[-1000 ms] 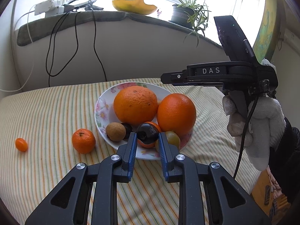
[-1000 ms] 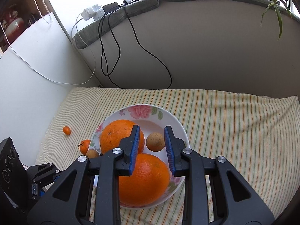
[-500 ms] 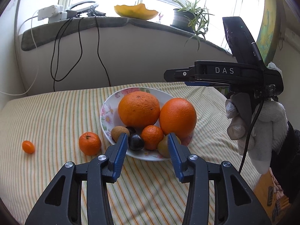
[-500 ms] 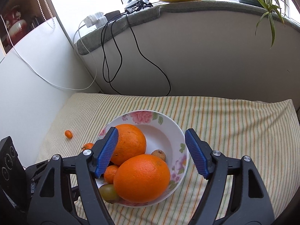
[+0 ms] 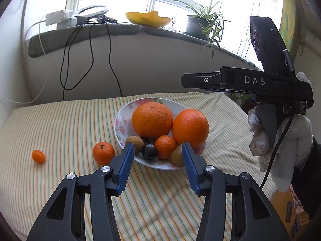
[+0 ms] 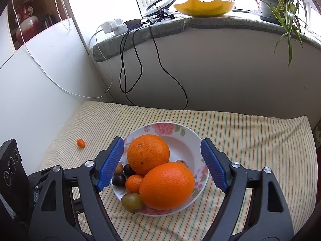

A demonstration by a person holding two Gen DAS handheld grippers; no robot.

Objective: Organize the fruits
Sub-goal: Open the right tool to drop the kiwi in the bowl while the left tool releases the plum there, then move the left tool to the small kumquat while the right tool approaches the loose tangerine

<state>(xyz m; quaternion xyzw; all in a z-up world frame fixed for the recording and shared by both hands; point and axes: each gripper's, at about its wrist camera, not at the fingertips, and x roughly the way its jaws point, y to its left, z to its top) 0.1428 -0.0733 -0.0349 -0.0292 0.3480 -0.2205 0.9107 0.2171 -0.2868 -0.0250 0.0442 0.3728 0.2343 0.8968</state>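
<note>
A floral white bowl [image 5: 120, 120] [image 6: 186, 140] on the striped cloth holds two big oranges [image 5: 152, 119] [image 6: 167, 184], a small mandarin [image 5: 165, 147], a dark plum [image 5: 149, 151], a brown round fruit [image 5: 134, 143] and a greenish fruit [image 6: 132, 201]. A mandarin [image 5: 103, 153] and a kumquat [image 5: 38, 156] [image 6: 80, 142] lie on the cloth left of the bowl. My left gripper [image 5: 157, 160] is open and empty just before the bowl's near rim. My right gripper [image 6: 162, 164] is open and empty above the bowl; it also shows in the left wrist view [image 5: 200, 79].
A curved white wall with hanging black cables [image 5: 90, 56] backs the striped surface [image 5: 60, 124]. The sill above holds a yellow dish [image 6: 203, 6], a potted plant [image 5: 200, 24] and power adapters [image 6: 116, 25]. The surface drops off at the right edge [image 5: 236, 108].
Both grippers opened: the left let the dark plum go into the bowl and drew back; the right let go the brown fruit, opened wide and rose away from the bowl.
</note>
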